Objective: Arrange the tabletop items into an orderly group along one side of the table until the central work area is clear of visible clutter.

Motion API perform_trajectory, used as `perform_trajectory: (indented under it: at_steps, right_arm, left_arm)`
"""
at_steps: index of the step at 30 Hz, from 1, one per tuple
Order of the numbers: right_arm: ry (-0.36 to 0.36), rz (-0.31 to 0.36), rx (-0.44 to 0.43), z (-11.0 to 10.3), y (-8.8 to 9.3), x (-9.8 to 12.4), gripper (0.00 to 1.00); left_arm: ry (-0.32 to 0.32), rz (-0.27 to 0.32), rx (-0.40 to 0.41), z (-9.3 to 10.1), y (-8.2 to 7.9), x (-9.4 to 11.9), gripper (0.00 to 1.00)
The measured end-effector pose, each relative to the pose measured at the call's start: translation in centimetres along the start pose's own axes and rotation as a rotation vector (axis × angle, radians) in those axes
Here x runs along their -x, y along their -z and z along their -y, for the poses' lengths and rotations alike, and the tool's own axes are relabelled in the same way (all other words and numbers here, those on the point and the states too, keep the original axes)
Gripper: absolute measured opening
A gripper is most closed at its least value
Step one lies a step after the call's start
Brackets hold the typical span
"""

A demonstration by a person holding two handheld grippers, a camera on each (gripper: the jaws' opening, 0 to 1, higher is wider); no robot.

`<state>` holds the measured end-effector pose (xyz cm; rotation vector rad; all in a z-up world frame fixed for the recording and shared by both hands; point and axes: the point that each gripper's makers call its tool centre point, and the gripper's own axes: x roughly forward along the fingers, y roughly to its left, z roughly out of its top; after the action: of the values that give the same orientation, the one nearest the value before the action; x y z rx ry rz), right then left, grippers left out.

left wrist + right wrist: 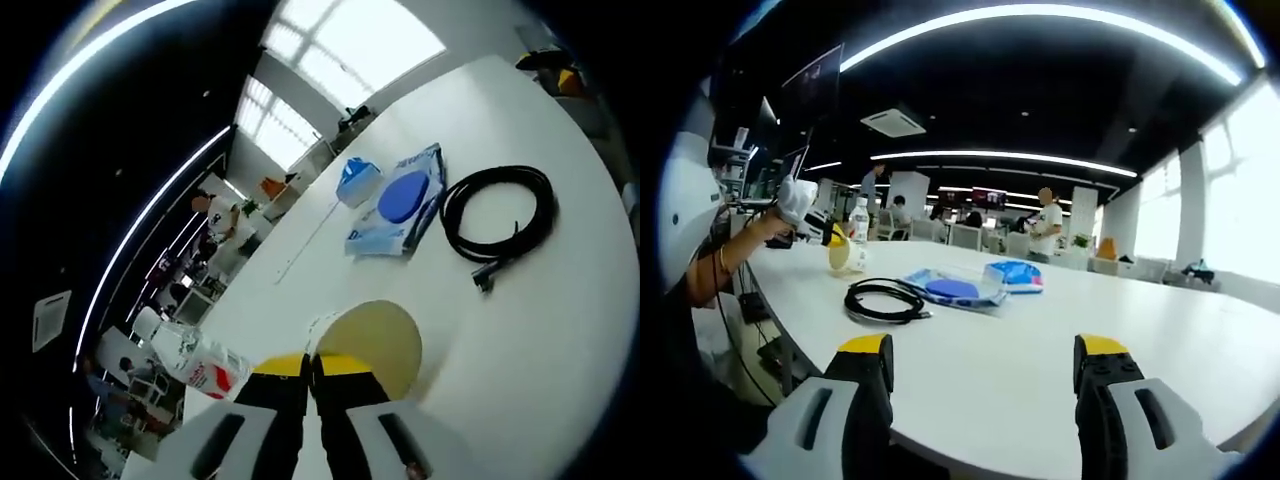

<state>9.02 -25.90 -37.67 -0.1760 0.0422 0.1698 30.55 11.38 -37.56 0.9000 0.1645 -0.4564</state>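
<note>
The pale yellow round cup (375,345) sits pinched by its rim between the closed yellow-tipped jaws of the left hand-held gripper (310,372), held just over the white tabletop (520,320); in the right gripper view the same cup (845,258) shows at the far left end of the tabletop (1060,350), with the left hand-held gripper (830,236) on it in a white-gloved hand (795,200). Near it lies the coiled black cable (498,218), seen again (883,300) in the right gripper view, and just beyond that the clear plastic packet with a blue round disc (402,205), also (952,289), with a small blue and white pack (357,182), also (1016,272), beside it. These three lie fairly close together but loosely, toward the middle of the surface rather than lined along an edge. The right hand-held gripper (983,368) stands wide open and holds nothing, well apart from everything. By my reckoning the work is at an early stage: one item is in hand, and the cable and both packs are yet to be ranged to one side.
</note>
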Motion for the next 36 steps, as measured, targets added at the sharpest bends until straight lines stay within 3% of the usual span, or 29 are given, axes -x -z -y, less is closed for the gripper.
perform_trajectory:
  at_steps: [5,14,19,20,28,32,36]
  right_arm:
    - [0.001,-0.001,-0.001,0.0,0.1,0.0,0.7]
    - [-0.002,0.003,-0.008,0.2,0.2,0.0,0.7]
    - [-0.006,0.011,-0.012,0.2,0.2,0.0,0.7]
    - [-0.004,0.012,-0.016,0.2,0.2,-0.1,0.7]
    - [-0.006,0.011,-0.015,0.2,0.4,0.0,0.7]
    - [-0.007,0.01,-0.016,0.1,0.4,-0.1,0.7]
    - [-0.015,0.017,-0.015,-0.1,0.2,0.0,0.7]
  left_arm:
    - [0.014,-0.006,-0.023,-0.2,-0.1,-0.2,0.01]
    - [0.154,0.016,-0.069,-0.9,-2.3,-0.1,0.01]
    - [0.196,0.04,-0.09,-2.0,-3.8,0.0,0.01]
    - [0.233,0.038,-0.096,-1.9,-3.9,0.0,0.01]
    - [0.316,-0.005,-0.124,-2.0,-3.4,-1.0,0.01]
    - [0.4,-0.063,-0.165,-1.8,-2.6,-1.7,0.01]
    - [0.473,-0.053,-0.189,-1.8,-3.0,-1.9,0.01]
